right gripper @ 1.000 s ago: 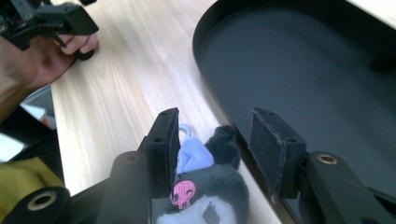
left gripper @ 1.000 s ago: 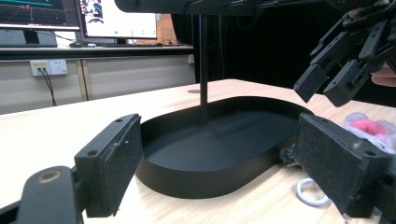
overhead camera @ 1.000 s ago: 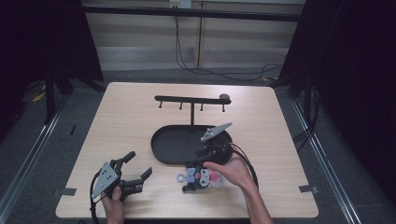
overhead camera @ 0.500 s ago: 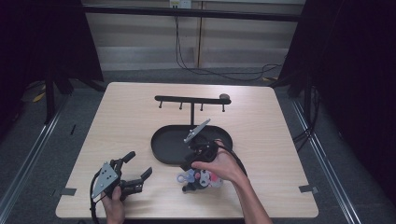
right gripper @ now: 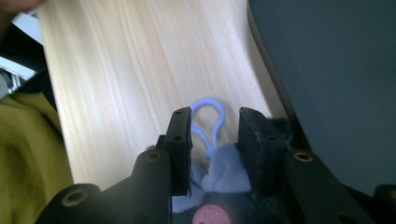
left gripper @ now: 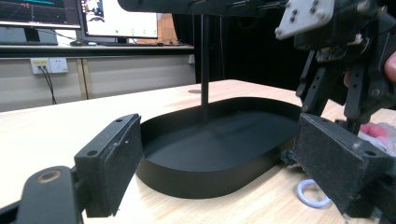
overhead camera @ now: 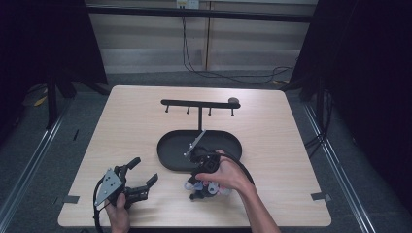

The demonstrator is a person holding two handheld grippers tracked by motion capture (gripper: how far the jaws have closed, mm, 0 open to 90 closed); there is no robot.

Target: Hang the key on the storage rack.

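Note:
A small heap of keychain charms (overhead camera: 209,188) lies on the table just in front of the black oval tray (overhead camera: 167,145). A hand tips my right gripper (overhead camera: 198,187) down onto the heap. In the right gripper view, the right gripper (right gripper: 215,116) is open, its jaws straddling a pale blue loop (right gripper: 208,105) tied to a blue fabric charm (right gripper: 226,175); the pads are not pressed on it. A pink round piece (right gripper: 210,215) shows below. My left gripper (overhead camera: 145,170) rests open near the front left, empty, facing the tray (left gripper: 210,154).
A black T-shaped rack (overhead camera: 199,103) with small hooks rises from the tray's back; its post (left gripper: 204,70) shows in the left gripper view. A white ring (left gripper: 313,193) lies on the wood by the tray's rim. A yellow sleeve (right gripper: 28,154) sits at the left.
The right gripper has swung left from over the tray's right part and dipped down onto the heap of charms. The left gripper has stayed where it was.

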